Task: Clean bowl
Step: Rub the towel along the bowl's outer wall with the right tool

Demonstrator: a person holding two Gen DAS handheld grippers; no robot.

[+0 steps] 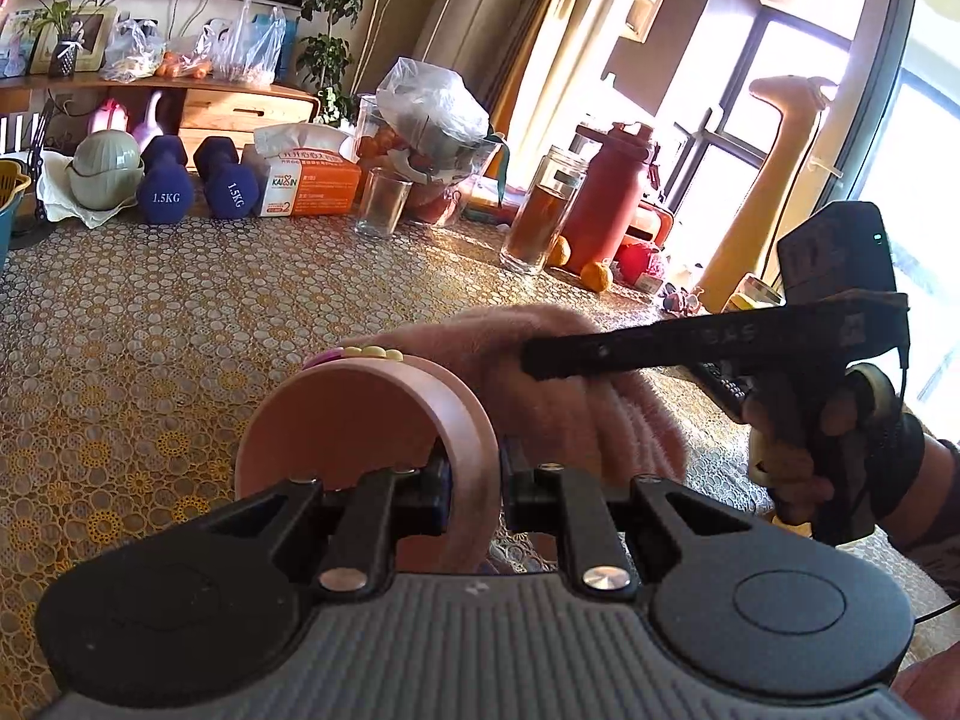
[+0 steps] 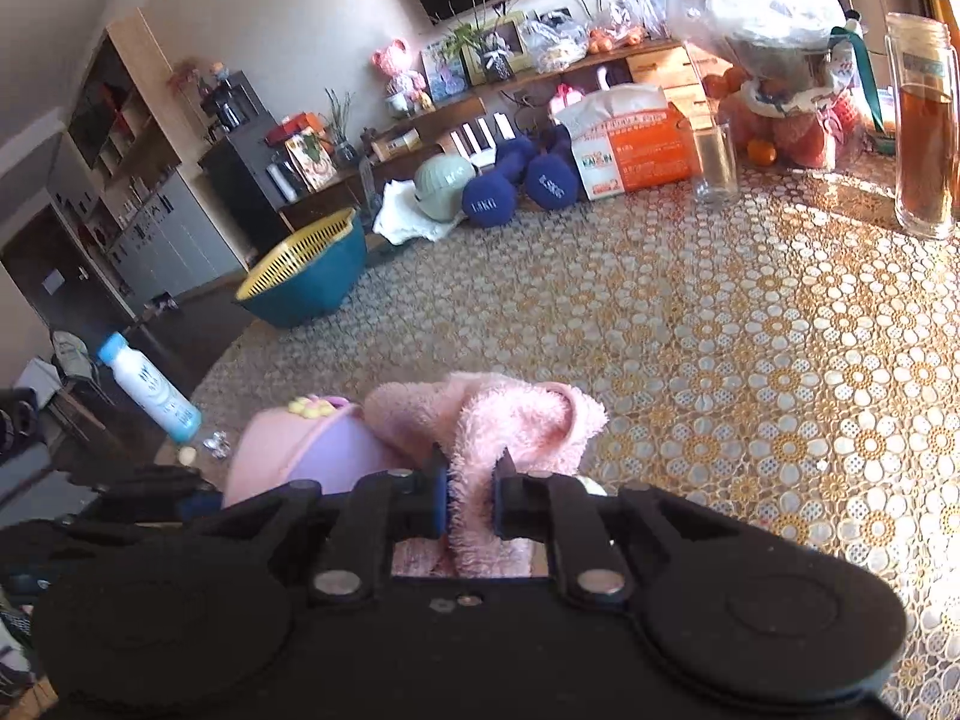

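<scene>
The left claw [image 1: 474, 480] pinches the rim of a pink bowl [image 1: 360, 420], tipped on its side above the table [image 1: 180, 330] with its mouth facing left, one finger inside the wall and one outside. Just right of it, the right claw [image 2: 470, 495] is pressed together on a fold of pink cloth [image 2: 510, 414], which bunches against the bowl's outer side. The wipe appears to be under way on the outside; the inside looks bare and dry, and whether it has been wiped cannot be told, so the work seems at most partly done. A gloved hand [image 1: 840, 444] grips the right tool. Where cloth meets bowl is hidden behind the rim, and the bowl's base is cut off by the claw housing. Farther off stand a glass [image 1: 381, 204], two dumbbells [image 1: 192, 186] and a tissue box [image 1: 306, 180].
</scene>
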